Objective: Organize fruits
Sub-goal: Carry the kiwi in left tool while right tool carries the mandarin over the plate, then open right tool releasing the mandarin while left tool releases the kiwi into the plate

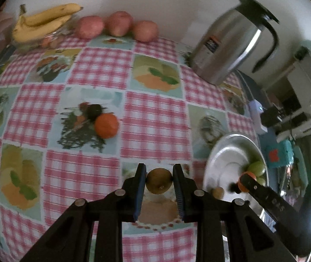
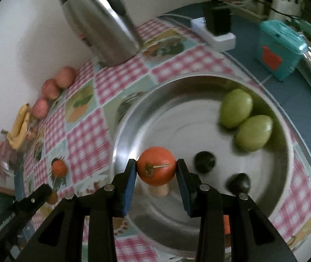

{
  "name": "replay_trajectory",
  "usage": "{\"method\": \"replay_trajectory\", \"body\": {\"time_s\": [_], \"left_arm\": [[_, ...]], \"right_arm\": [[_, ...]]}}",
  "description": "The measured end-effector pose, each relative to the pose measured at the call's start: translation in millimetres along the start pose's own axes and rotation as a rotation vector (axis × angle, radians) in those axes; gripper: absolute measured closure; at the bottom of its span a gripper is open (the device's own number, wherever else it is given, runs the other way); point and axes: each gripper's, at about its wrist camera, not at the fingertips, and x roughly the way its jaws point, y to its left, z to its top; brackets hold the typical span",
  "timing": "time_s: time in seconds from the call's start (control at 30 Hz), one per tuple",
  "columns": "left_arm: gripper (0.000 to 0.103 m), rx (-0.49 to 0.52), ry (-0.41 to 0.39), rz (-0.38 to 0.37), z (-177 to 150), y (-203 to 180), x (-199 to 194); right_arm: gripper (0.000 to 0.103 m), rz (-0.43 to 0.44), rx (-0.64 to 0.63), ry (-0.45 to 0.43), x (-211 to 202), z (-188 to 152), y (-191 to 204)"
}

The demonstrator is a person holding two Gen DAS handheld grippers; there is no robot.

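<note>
Left gripper (image 1: 159, 180) pinched on a small brown-green fruit (image 1: 159, 181), round and dull-skinned with a dark speck at its underside, held just above the checked tablecloth (image 1: 155, 118) beside the steel bowl (image 1: 223, 152). Right gripper (image 2: 156, 166) clamped on a bright tangerine (image 2: 156, 166), glossy orange, dried green stem end and a thin pale line facing the camera, poised over the near inner slope of the bowl (image 2: 133, 118), its reflection visible on the metal below.

Inside the bowl: two smooth pale-green oval fruits (image 2: 246, 120) touching each other against the far right wall, and two small dark round fruits (image 2: 205, 161) nearer the middle, apart from each other, both blurred.

Left out on the cloth: a second tangerine (image 1: 106, 125), matte orange, lying on a printed fruit panel mid-table. Along the wall: three reddish-pink apples (image 1: 117, 26) in a row, just beside a bunch of yellow bananas (image 1: 44, 21) resting on a clear dish. At the far right of the cloth, a steel jug (image 1: 231, 43) with a black handle. Beyond the cloth's edge, a teal box (image 2: 279, 48) with a red label.
</note>
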Motion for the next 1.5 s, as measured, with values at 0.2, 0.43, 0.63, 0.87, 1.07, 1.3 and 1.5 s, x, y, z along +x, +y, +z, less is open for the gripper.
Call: {"method": "replay_trajectory", "body": {"time_s": [0.2,0.43,0.63,0.87,1.07,1.3,1.5], "left_arm": [[0.076,0.07,0.019,-0.028,-9,-30,5],[0.076,0.161,0.032,-0.074,-23,-64,18],[0.076,0.239,0.027,-0.063,-34,-85,32],[0.076,0.263,0.013,-0.063,-36,-88,45],[0.076,0.258,0.009,-0.075,-35,-86,51],[0.075,0.267,0.027,-0.063,-36,-87,56],[0.074,0.278,0.035,-0.067,-37,-89,57]], "right_arm": [[0.065,-0.018,0.071,-0.028,-5,7,-29],[0.064,-0.02,0.094,-0.043,-6,10,-41],[0.064,0.007,0.068,-0.05,0,11,-35],[0.064,0.033,0.038,-0.04,9,10,-28],[0.064,0.034,0.026,-0.011,15,9,-25],[0.064,0.025,0.014,-0.004,15,10,-22],[0.063,0.039,0.011,-0.002,15,12,-21]]}}
